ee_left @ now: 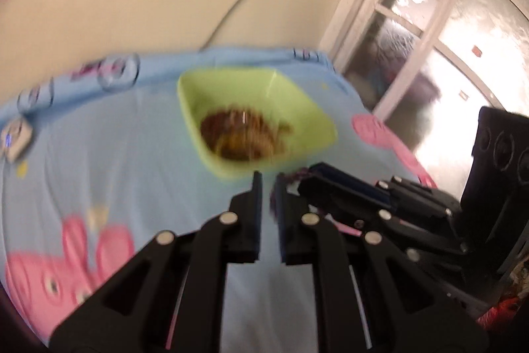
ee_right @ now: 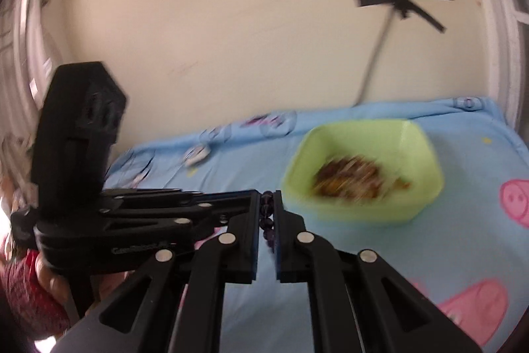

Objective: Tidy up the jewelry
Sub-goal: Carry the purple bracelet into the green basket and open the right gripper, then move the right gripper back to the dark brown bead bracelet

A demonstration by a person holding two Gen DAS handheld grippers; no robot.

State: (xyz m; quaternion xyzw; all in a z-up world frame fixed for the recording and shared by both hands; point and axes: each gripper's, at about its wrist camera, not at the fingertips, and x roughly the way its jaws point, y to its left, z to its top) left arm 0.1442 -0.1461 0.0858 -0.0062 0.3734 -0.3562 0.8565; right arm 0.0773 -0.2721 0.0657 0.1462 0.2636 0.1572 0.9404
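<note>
While both tools are hanging low over the blue sheet (ee_right: 463,154), the right gripper (ee_right: 267,214) is pinching a string of dark purple beads (ee_right: 266,222) between its two fingers, and that string is the piece everything is turning on. Seen from the right wrist, the beads are running along the narrow gap between the fingers, roughly from 12 down to 6 o'clock, with a short tail dangling below the grip.

Across from it, the green bowl (ee_right: 363,204) is sitting at about 2 o'clock from those fingertips, just beside them, its near rim almost level with the beads. A brownish heap of jewelry (ee_right: 357,181) is lying in the bowl's bottom, too blurred to tell piece from piece.

Meanwhile the left gripper (ee_left: 267,184) is pointing at the same bowl (ee_left: 307,108), which from its own view is lying at 12 o'clock, just ahead. Its fingers are standing slightly apart with nothing visible between them. A purple blur of beads (ee_left: 299,172) is showing just to the right of its tip, against the right tool's fingers, which are coming in from 3 o'clock.

My reading is that the right gripper is the one carrying and is nearer the job: a short reach up and right should be bringing the beads over the rim, and the dangling tail may be catching the bowl's edge if the carry is running too low.
</note>
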